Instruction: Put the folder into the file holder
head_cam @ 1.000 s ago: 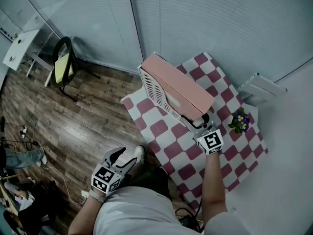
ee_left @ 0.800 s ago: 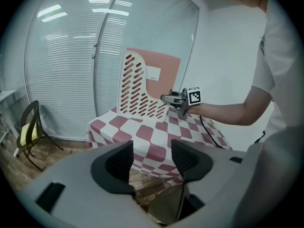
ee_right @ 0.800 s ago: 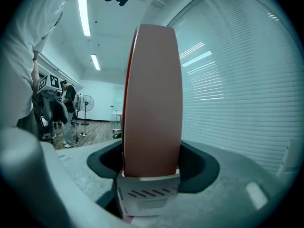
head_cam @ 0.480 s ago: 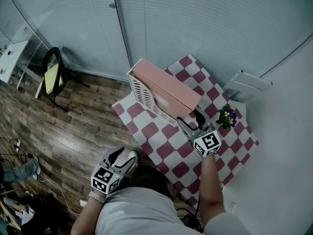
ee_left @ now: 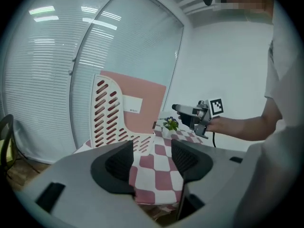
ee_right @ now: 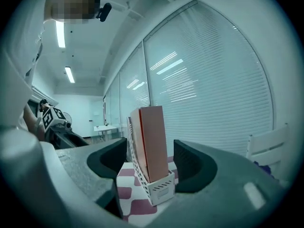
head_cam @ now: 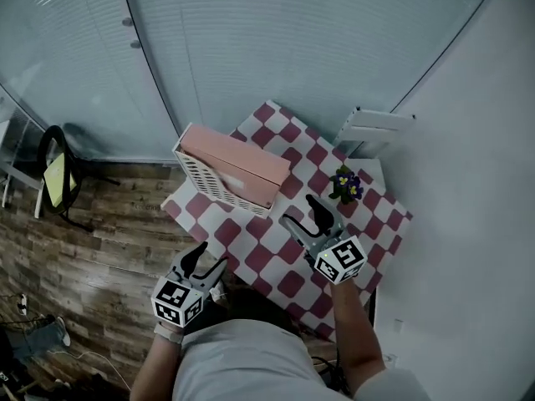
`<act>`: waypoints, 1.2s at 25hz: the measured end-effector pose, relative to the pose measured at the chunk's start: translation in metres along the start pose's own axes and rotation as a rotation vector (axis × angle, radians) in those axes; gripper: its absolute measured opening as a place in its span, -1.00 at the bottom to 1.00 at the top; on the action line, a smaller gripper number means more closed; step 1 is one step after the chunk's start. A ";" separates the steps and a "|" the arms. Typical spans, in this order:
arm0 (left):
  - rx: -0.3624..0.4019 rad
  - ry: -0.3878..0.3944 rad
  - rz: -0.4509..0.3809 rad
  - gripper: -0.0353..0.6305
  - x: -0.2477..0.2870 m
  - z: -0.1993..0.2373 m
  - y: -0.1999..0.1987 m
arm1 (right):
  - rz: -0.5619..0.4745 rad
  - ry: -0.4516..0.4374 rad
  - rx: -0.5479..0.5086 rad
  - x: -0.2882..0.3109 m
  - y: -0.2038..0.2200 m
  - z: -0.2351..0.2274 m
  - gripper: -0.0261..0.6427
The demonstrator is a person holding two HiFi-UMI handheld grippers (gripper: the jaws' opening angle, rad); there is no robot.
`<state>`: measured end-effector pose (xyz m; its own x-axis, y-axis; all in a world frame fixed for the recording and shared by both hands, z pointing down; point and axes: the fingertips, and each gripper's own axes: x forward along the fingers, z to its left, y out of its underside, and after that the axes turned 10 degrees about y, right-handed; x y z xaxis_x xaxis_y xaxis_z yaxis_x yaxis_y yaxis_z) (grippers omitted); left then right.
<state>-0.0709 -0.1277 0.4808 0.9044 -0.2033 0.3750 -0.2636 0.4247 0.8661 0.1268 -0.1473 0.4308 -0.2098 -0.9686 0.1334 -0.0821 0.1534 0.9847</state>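
1. Closed horizontal blinds point(head_cam: 276, 48) behind glass along the whole far side.
2. Plain white wall point(head_cam: 476, 224) on the right, meeting the blinds at a corner.
3. Table under red-and-white checked cloth point(head_cam: 378, 217), set in that corner.
4. Small potted plant point(head_cam: 345, 184) with purple flowers, upright on the cloth, toward the white-wall side.
5. White slatted piece point(head_cam: 374, 126) just beyond the table's far corner; kind unclear.
6. Black chair point(head_cam: 54, 178) with yellow pad on wood-plank floor point(head_cam: 92, 257), well apart from the table.
7. Ceiling strip lights point(ee_right: 60, 33) lit, seen in the right gripper view.

Folder point(head_cam: 238, 159) in file holder point(head_cam: 216, 190), plant point(head_cam: 345, 184) seemingly right
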 end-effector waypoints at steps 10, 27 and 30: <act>0.094 0.146 -0.066 -0.15 0.021 -0.022 -0.061 | -0.049 0.154 0.092 -0.065 -0.037 0.034 -0.09; 0.212 0.268 -0.136 -0.15 0.024 -0.058 -0.123 | -0.047 0.321 0.108 -0.107 -0.050 0.057 -0.33; 0.216 0.275 -0.131 -0.15 0.023 -0.057 -0.125 | -0.025 0.321 0.090 -0.106 -0.049 0.062 -0.33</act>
<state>0.0019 -0.1348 0.3619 0.9838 0.0135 0.1787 -0.1775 0.2088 0.9617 0.0921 -0.0402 0.3613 0.1100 -0.9824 0.1513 -0.1718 0.1311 0.9764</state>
